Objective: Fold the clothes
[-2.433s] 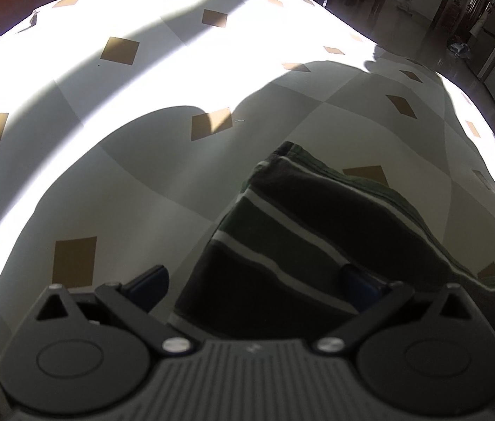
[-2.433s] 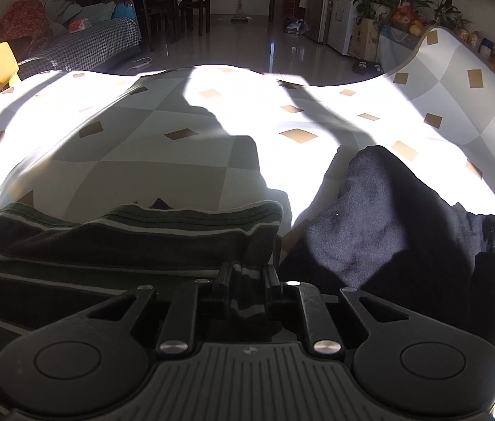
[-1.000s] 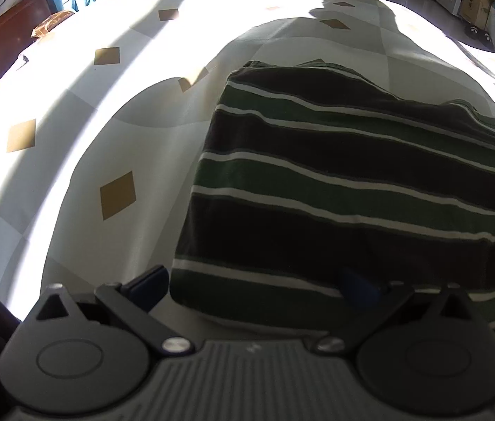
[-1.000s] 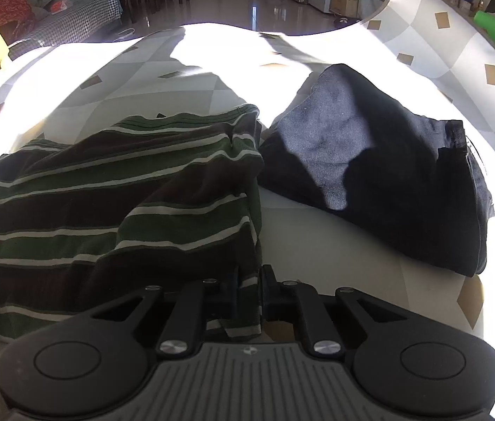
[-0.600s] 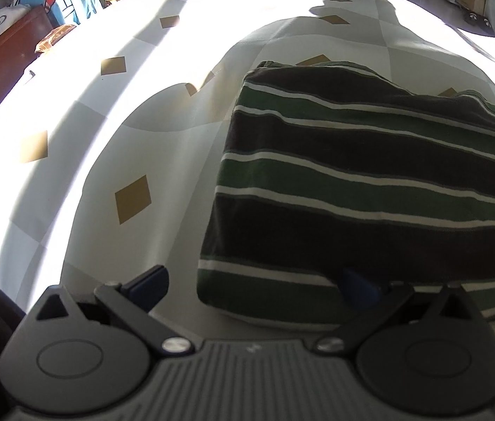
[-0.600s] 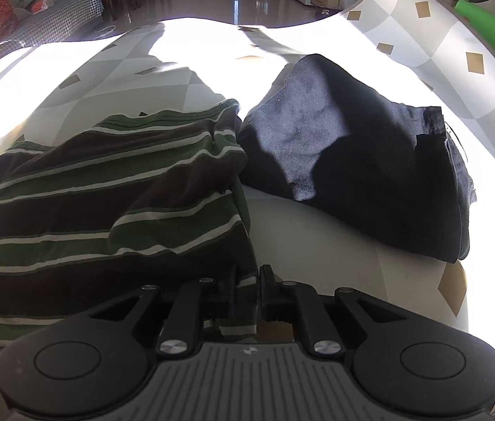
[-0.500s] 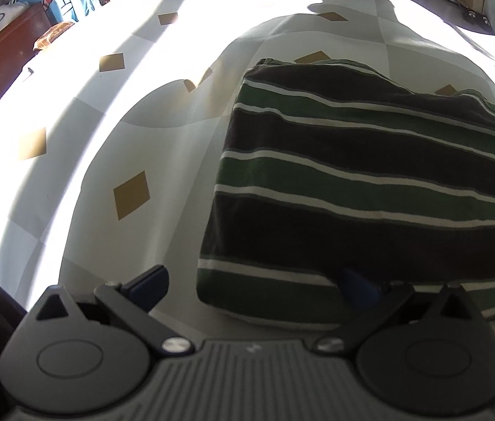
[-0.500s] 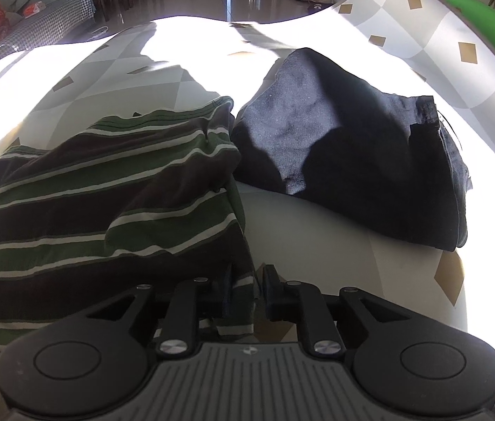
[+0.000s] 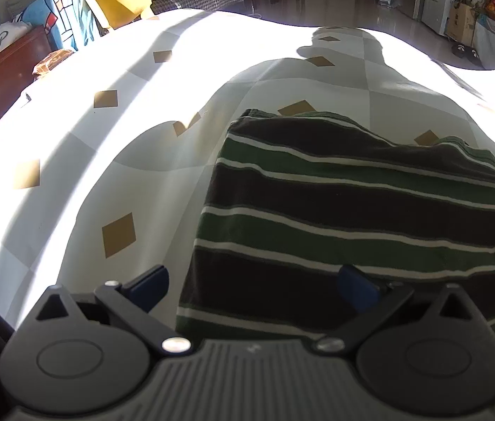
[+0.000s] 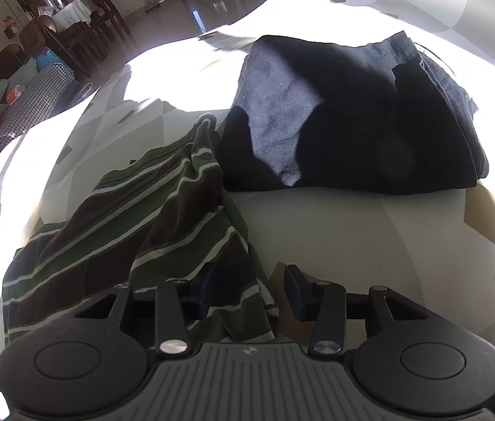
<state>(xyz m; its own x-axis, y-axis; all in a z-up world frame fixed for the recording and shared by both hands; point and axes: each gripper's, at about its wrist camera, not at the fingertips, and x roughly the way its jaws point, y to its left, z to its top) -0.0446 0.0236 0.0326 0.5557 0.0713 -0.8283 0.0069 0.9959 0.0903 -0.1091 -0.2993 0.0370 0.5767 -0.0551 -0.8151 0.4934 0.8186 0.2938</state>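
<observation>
Two garments lie on the one checked white surface (image 10: pixel 335 231) with tan diamonds: one dark-brown-and-green striped knit garment (image 9: pixel 352 210) and one folded dark navy cloth garment (image 10: pixel 352 122). Two black two-finger tools: left (image 9: pixel 252 282), right (image 10: pixel 251 293).

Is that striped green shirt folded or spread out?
Folded: the striped shirt lies doubled with a thick rounded edge, though its corner looks rumpled.

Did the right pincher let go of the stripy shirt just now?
Yes. The right gripper has just been opening; the striped shirt hem lies loose between its jaws, beside the dark garment.
</observation>
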